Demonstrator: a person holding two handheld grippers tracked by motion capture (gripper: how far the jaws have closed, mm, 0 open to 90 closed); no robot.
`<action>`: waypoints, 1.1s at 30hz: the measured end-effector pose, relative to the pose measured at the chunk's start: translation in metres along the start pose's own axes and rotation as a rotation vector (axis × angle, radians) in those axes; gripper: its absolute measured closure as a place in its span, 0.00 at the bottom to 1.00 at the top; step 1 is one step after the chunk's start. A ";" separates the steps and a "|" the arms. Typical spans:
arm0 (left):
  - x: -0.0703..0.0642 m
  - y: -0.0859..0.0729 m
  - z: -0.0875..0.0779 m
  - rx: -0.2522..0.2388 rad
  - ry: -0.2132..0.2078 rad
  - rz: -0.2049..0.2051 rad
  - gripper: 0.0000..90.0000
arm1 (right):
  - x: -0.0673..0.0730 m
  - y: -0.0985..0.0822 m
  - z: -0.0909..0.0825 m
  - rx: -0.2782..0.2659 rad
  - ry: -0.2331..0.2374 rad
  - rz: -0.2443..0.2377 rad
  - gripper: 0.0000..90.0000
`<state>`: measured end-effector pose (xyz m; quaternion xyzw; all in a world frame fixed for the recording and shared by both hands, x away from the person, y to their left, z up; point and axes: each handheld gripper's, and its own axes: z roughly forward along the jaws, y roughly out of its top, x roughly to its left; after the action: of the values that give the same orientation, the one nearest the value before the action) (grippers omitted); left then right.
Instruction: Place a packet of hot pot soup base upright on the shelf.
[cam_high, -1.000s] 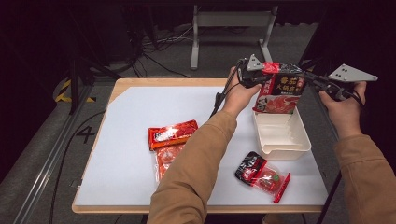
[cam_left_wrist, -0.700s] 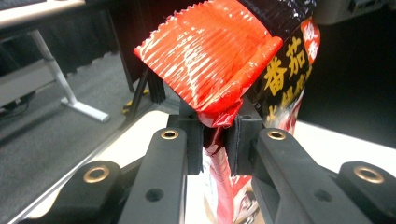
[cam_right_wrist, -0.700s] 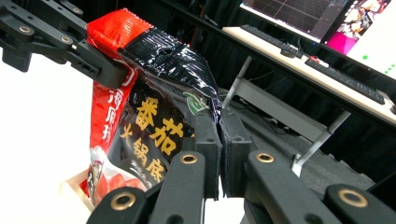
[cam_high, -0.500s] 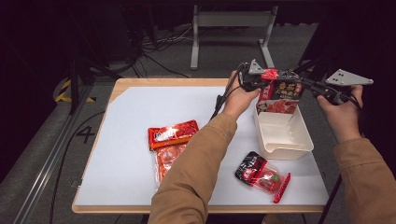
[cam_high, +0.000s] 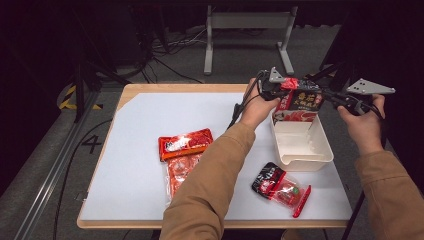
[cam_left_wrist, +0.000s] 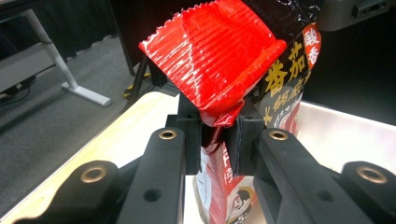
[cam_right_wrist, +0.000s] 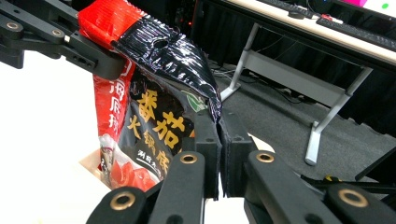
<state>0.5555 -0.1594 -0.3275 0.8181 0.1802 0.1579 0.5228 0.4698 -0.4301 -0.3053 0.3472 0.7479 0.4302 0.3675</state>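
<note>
We hold a red-and-black sauce pouch upright over the white bin, left tool and right tool each clamped on a top corner. It seems not yet lowered in; 3 packets wait on the table.

Your way straight down into the tub is blocked: the pouch hangs over its far end, pinched at one top corner by your left tongs and at the other by your right tongs. The tub's near half lies open. On the worktop, the far left stretch is bare. Two red packs sit mid-worktop, partly under your left sleeve, and a small packet lies just before the tub.
</note>
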 end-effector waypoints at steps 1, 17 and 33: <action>0.000 0.000 0.000 0.001 0.000 -0.007 0.86 | 0.001 0.001 0.000 0.003 -0.002 -0.001 0.97; 0.003 -0.006 -0.037 -0.054 -0.022 -0.127 0.43 | 0.004 0.006 -0.014 -0.036 0.023 0.088 0.57; -0.017 -0.043 -0.144 -0.043 -0.005 -0.083 0.29 | 0.042 0.017 -0.044 -0.081 0.061 0.111 0.47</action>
<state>0.4706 -0.0352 -0.3100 0.7991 0.2090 0.1378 0.5466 0.4150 -0.4051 -0.2844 0.3597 0.7205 0.4900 0.3338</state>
